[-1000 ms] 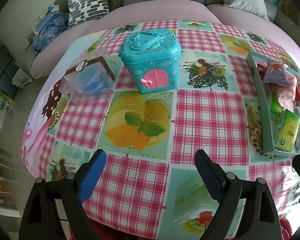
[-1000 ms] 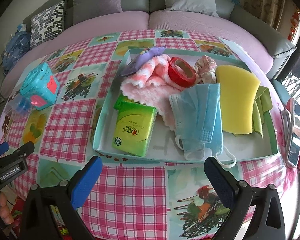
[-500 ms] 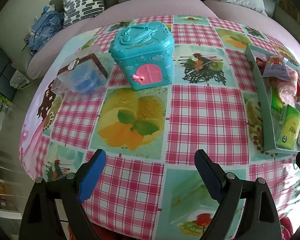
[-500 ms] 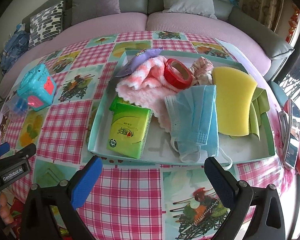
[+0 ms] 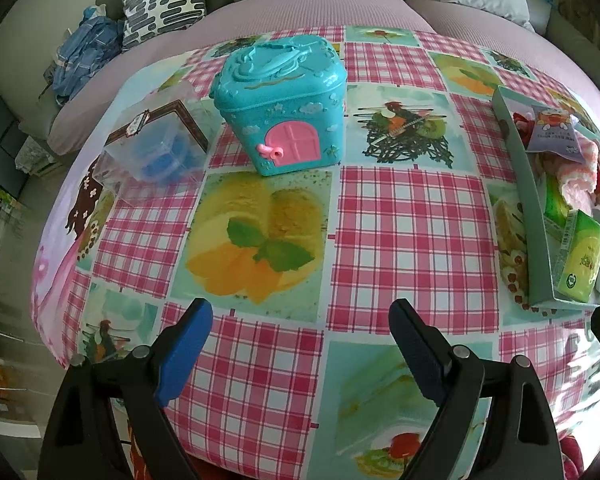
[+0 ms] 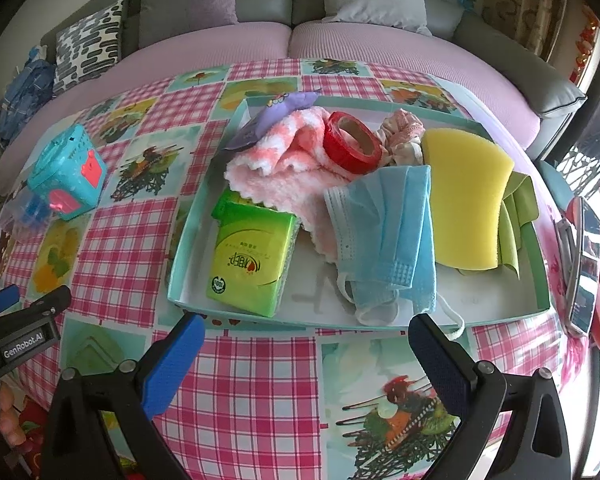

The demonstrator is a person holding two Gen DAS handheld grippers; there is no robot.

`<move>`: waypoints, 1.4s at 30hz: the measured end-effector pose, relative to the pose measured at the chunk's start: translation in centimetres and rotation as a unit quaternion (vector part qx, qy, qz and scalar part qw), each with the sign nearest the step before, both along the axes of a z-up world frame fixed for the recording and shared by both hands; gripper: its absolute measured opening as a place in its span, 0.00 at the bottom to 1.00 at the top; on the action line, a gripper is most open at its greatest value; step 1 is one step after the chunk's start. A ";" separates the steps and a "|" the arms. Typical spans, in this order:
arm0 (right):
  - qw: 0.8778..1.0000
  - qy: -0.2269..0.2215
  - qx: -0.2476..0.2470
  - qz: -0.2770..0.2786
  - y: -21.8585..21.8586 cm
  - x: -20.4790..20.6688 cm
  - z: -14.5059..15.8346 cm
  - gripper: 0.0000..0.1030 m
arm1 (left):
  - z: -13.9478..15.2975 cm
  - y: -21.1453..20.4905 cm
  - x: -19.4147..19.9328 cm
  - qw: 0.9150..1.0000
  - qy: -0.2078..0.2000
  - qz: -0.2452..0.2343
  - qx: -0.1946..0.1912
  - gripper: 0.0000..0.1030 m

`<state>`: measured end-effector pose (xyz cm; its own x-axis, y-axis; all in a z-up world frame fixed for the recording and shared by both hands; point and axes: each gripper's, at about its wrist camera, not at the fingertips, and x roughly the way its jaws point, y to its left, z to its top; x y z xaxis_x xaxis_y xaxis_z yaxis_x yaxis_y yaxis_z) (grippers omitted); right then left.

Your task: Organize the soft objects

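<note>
The table (image 6: 260,400), under a pink checked fruit-print cloth, carries a shallow teal tray (image 6: 188,240) toward its right edge, heaped with soft things: yellow sponge (image 6: 466,200), blue face mask (image 6: 388,236), pink-and-white cloth (image 6: 284,164), and a green tissue pack (image 6: 252,260) whose print is too small to read. Bare cloth lies along the near edge. Left gripper (image 5: 300,344), marked "GenRobot.AI", and right gripper (image 6: 306,348) both hang spread wide, empty. The teal toy house (image 5: 282,100) stands toward the far left corner.
</note>
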<state>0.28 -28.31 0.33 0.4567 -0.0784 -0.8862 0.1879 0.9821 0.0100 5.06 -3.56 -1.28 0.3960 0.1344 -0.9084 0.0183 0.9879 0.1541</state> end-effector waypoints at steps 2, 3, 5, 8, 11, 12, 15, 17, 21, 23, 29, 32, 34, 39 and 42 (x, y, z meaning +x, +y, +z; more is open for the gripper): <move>1.000 0.001 -0.001 0.001 0.1 0.0 0.0 1.00 | -0.1 0.0 0.1 1.000 0.001 0.000 -0.001 0.87; 1.000 0.001 -0.001 0.001 0.1 0.0 0.0 1.00 | -0.1 0.0 0.1 1.000 0.001 0.000 -0.002 0.87; 1.000 0.002 -0.002 0.001 0.1 0.0 -0.1 1.00 | -0.1 0.1 0.1 1.000 0.002 0.000 -0.002 0.87; 1.000 0.004 -0.003 0.002 0.2 0.1 -0.2 1.00 | -0.1 0.1 0.2 1.000 0.002 -0.001 -0.002 0.87; 1.000 0.005 -0.003 0.001 0.2 0.1 -0.2 1.00 | -0.1 0.1 0.2 1.000 0.001 0.000 -0.001 0.87; 1.000 0.005 -0.003 0.001 0.2 0.1 -0.2 1.00 | -0.1 0.1 0.2 1.000 0.001 0.000 -0.002 0.87; 1.000 0.006 -0.003 0.000 0.2 0.0 -0.2 1.00 | -0.1 0.1 0.2 1.000 0.001 0.000 -0.001 0.87; 1.000 0.007 -0.004 0.000 0.1 0.1 -0.2 1.00 | -0.1 0.1 0.2 1.000 0.001 0.000 -0.002 0.87; 1.000 0.009 -0.005 0.000 0.2 0.1 -0.3 1.00 | -0.1 0.1 0.2 1.000 0.002 0.000 -0.001 0.87; 1.000 0.010 -0.006 0.000 0.3 0.1 -0.3 1.00 | -0.1 0.1 0.2 1.000 0.001 0.000 -0.001 0.87; 1.000 0.010 -0.007 -0.001 0.3 0.1 -0.3 1.00 | -0.1 0.1 0.2 1.000 0.002 0.000 0.000 0.87; 1.000 0.011 -0.007 -0.001 0.2 0.1 -0.4 1.00 | -0.2 0.1 0.2 1.000 0.001 -0.001 0.001 0.87; 1.000 0.011 -0.007 -0.001 0.2 0.0 -0.4 1.00 | -0.2 0.0 0.2 1.000 0.001 -0.001 0.001 0.87; 1.000 0.011 -0.007 0.000 0.2 0.1 -0.4 1.00 | -0.2 0.0 0.2 1.000 0.001 0.000 0.000 0.87; 1.000 0.010 -0.007 0.000 0.1 0.0 -0.4 1.00 | -0.1 0.0 0.2 1.000 0.001 -0.001 0.000 0.87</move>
